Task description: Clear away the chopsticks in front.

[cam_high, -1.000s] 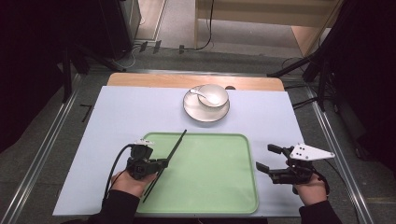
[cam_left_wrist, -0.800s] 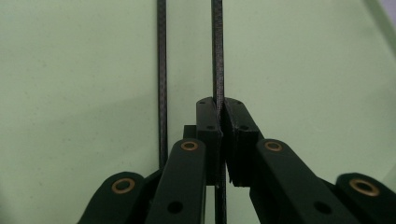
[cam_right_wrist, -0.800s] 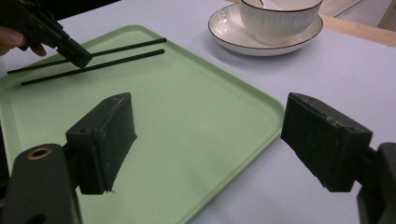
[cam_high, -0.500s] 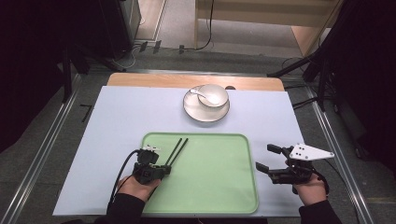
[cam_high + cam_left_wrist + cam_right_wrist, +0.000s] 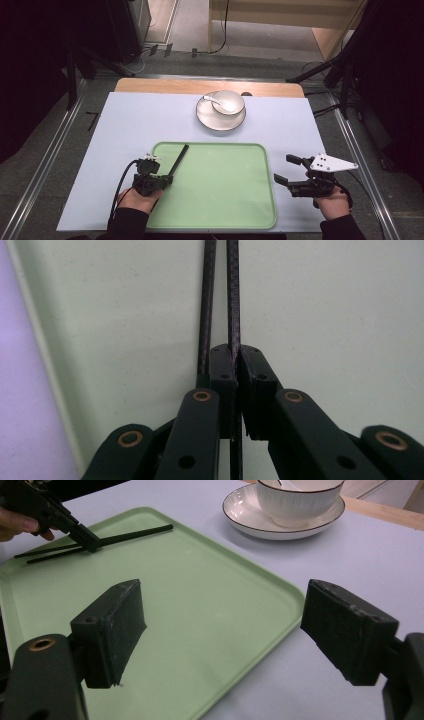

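Left gripper [image 5: 165,178]: jaws together, clamped on the chopsticks [image 5: 178,159]. In the left gripper view one black stick runs between the pads [image 5: 248,375]; the second lies just beside the left jaw, touching or nearly touching it, and whether it is truly pinched cannot be told. Both sticks run side by side, close to parallel.

Position of the chopsticks: they lie over the near-left corner of the green tray [image 5: 240,220], with the left gripper on them partway along their length. Their long axis runs straight ahead of the left gripper, along its jaws, away from the person and slightly rightward, the far tips reaching the tray's far rim. In the right gripper view the chopsticks [image 5: 125,535] sit low over the tray floor, their rear ends projecting behind the jaws; contact with the floor cannot be confirmed.

Right gripper [image 5: 290,172]: jaws wide apart, nothing between them, held just off the tray's right edge, pointing left toward the tray. The chopsticks lie well apart from it, across the tray; the left hand [image 5: 140,200] is plainly the nearer.

Containers: the tray holds nothing but the chopsticks. Beyond the tray, ahead of both grippers, a white bowl [image 5: 235,99] stands on a saucer [image 5: 210,120], with a white spoon [image 5: 216,101] inside the bowl.

Judgement: release or lift depends on the left grip alone.
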`<state>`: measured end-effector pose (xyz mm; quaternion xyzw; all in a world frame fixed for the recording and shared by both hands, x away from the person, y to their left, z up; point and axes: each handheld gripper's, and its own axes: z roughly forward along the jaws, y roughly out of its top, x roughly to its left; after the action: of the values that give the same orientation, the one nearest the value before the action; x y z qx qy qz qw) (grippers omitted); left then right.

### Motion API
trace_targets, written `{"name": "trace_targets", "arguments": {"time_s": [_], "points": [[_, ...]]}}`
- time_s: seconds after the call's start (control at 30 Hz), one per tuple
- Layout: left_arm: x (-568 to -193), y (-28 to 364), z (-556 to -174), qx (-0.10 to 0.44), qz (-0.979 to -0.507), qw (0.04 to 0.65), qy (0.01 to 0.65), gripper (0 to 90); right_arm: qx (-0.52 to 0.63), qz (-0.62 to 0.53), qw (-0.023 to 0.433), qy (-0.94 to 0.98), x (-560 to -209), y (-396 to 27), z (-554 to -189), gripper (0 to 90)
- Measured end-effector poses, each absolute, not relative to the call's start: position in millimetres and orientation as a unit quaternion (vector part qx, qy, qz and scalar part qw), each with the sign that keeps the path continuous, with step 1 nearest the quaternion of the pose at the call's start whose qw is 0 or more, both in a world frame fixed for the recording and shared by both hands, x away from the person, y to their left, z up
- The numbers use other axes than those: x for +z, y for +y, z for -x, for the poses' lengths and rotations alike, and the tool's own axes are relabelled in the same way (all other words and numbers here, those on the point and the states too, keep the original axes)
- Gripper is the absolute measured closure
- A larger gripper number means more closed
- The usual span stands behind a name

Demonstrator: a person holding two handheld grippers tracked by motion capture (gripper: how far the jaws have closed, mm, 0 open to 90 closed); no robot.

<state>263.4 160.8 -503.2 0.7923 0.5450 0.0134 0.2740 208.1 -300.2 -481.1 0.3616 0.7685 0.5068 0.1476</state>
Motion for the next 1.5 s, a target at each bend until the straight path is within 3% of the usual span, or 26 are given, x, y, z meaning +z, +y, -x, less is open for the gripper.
{"name": "trace_targets", "arguments": {"time_s": [0.37,0.53,0.67,0.9,1.1,1.5], "points": [[-502.1,162.7,-266.2,-0.005,-0.797,0.278,0.537,80.1,0.505,-0.362,0.147,0.770,-481.3,-299.9,-207.7,18.2],[-494.1,167.1,-269.1,-0.009,-0.804,0.294,0.517,67.4,0.506,-0.361,0.147,0.770,-481.2,-299.9,-207.7,18.2],[-486.2,175.8,-273.1,-0.025,-0.808,0.328,0.489,51.2,0.506,-0.361,0.146,0.770,-481.4,-299.9,-207.7,18.2],[-476.6,198.1,-281.0,-0.017,-0.816,0.364,0.449,36.9,0.503,-0.361,0.144,0.772,-481.6,-299.5,-207.4,18.2],[-471.9,216.9,-285.9,0.016,-0.826,0.383,0.414,31.0,0.502,-0.363,0.144,0.771,-481.9,-300.4,-207.3,18.2],[-469.6,252.0,-287.5,0.051,-0.831,0.395,0.389,29.3,0.503,-0.367,0.144,0.769,-481.8,-302.4,-206.0,18.1]]}}
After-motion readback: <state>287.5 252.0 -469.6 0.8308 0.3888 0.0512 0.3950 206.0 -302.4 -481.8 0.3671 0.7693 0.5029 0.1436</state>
